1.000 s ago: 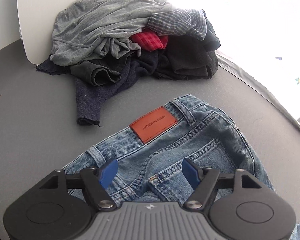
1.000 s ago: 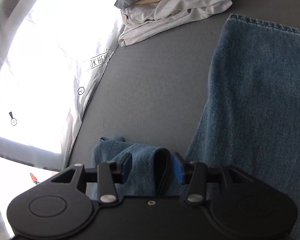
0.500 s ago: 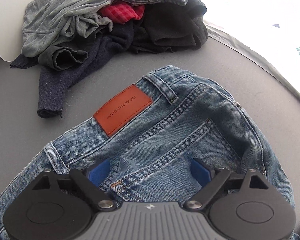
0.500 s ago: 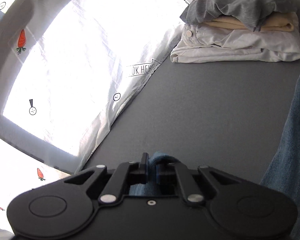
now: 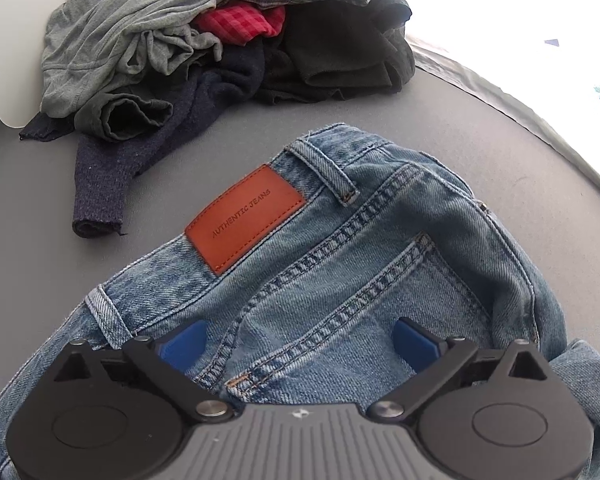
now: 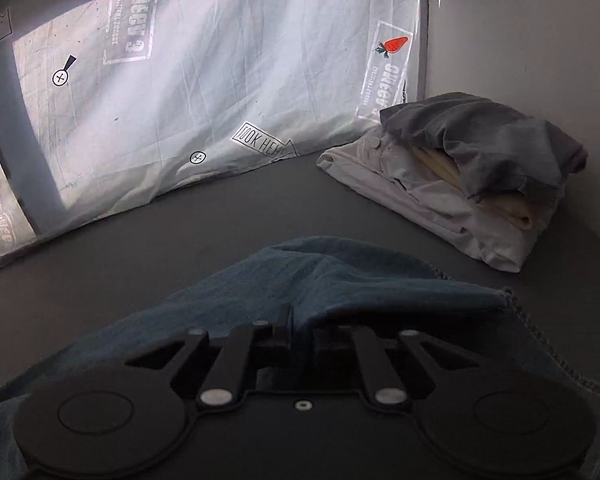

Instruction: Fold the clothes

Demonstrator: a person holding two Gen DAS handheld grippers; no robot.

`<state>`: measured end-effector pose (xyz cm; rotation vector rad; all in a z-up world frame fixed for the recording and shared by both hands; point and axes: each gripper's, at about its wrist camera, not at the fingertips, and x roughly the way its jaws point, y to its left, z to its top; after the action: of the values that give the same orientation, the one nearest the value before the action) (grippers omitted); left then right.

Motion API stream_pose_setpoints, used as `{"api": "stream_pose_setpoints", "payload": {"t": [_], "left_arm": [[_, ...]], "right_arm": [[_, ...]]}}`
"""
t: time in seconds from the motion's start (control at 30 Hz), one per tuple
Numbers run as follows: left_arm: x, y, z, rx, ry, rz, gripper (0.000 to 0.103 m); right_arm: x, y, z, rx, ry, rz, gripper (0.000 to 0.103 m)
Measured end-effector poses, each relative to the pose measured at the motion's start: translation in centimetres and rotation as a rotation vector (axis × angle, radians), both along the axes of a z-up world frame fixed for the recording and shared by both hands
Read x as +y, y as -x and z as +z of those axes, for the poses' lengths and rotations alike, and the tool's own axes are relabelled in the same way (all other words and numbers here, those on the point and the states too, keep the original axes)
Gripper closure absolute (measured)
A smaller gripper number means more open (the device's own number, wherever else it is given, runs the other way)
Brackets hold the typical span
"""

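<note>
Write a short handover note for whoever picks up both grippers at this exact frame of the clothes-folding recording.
Left gripper: jaws open, over the seat of the jeans, which lie on the grey table.
Right gripper: jaws shut on denim, likely the leg end of the jeans, lifted off the table.
Done: a folded stack sits in the far corner.
Left: finish folding the jeans, then work through the unfolded pile beyond the waistband.

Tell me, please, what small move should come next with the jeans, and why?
Probably carry the right tool with its pinched denim hem toward the waistband, folding the jeans over. That tool is shut on the fabric and has it lifted, while the left tool sits open over the back pocket, seemingly steadying the waist end.
</note>
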<state>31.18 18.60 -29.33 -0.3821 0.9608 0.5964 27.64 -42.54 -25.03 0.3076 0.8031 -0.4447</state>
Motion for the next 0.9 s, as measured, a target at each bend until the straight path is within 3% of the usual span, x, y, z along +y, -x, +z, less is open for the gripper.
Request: {"api": "stream_pose_setpoints", "payload": {"t": [0.1, 0.13, 0.2, 0.27, 0.43, 0.53, 0.63, 0.9], "left_arm": [[0.1, -0.2, 0.0, 0.013, 0.008, -0.009, 0.0], [0.2, -0.3, 0.0, 0.019, 0.014, -0.014, 0.0], [0.5, -0.5, 0.1, 0.03, 0.026, -0.024, 0.0], [0.5, -0.5, 0.2, 0.029, 0.021, -0.035, 0.0], [0.5, -0.2, 1.1, -0.007, 0.016, -0.031, 0.0], [1.0, 0.1, 1.9, -0.037, 0.026, -0.02, 0.0], [1.4, -0.2, 3.0, -0.051, 0.006, -0.063, 0.0], [4.0, -2.4, 4.8, -0.067, -0.043, -0.228, 0.0]], "right_arm": [[-1.9, 2.2, -4.2, 0.111, -0.136, -0.13, 0.092], [-2.1, 2.6, -4.1, 0.092, -0.138, -0.148, 0.079], [-2.2, 2.9, -3.5, 0.065, -0.11, -0.174, 0.065], [-2.2, 2.7, -2.6, 0.046, -0.067, -0.192, 0.06], [-0.9, 1.3, -0.8, 0.006, 0.006, -0.137, 0.032], [0.6, 0.0, -0.2, 0.007, 0.004, -0.077, 0.029], [2.8, -1.5, 0.0, -0.011, -0.068, -0.037, 0.029], [11.5, -5.8, -0.7, -0.033, -0.405, 0.009, 0.03]]}}
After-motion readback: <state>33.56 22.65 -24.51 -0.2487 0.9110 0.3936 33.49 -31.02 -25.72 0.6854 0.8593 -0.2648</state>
